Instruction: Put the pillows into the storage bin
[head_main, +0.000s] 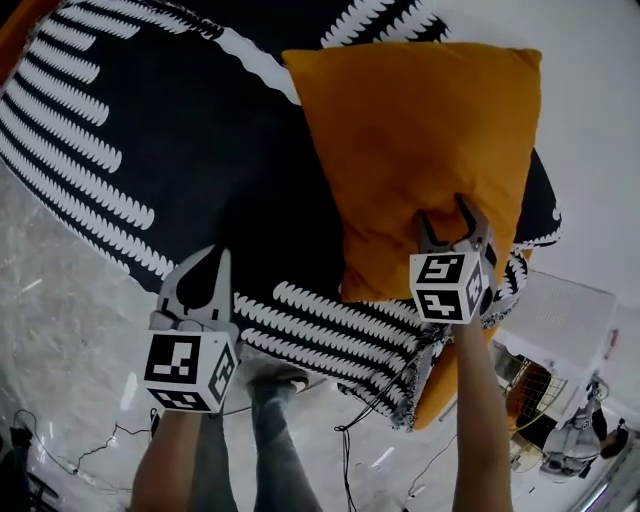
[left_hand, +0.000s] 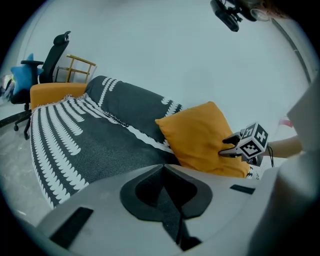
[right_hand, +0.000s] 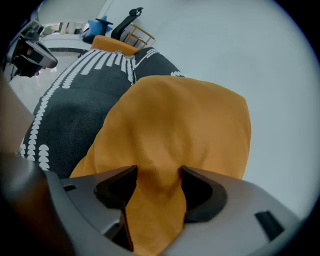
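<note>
At the lower right of the head view sit a white box and a wire-mesh frame. Both are cut off by the frame edge, and what they hold cannot be told.

The orange pillow fills the upper centre of the head view. It lies on a black throw with white scalloped stripes. The right claw grips the pillow's lower edge. The left claw hangs at the lower left over the throw, well apart from the pillow.

The right gripper view shows what the head view does not. The right claw is clamped on a bunched fold of the orange pillow, with fabric squeezed between the two dark jaws. The throw lies at the left.

In the left gripper view the left claw has its jaws together with nothing between them. This view alone shows the right claw from the side, biting the orange pillow at centre right. The pillow leans on the throw against a pale wall. A black office chair and a wooden rack stand at the upper left.

Only the head view shows the grey floor and the person's legs at the bottom centre.
</note>
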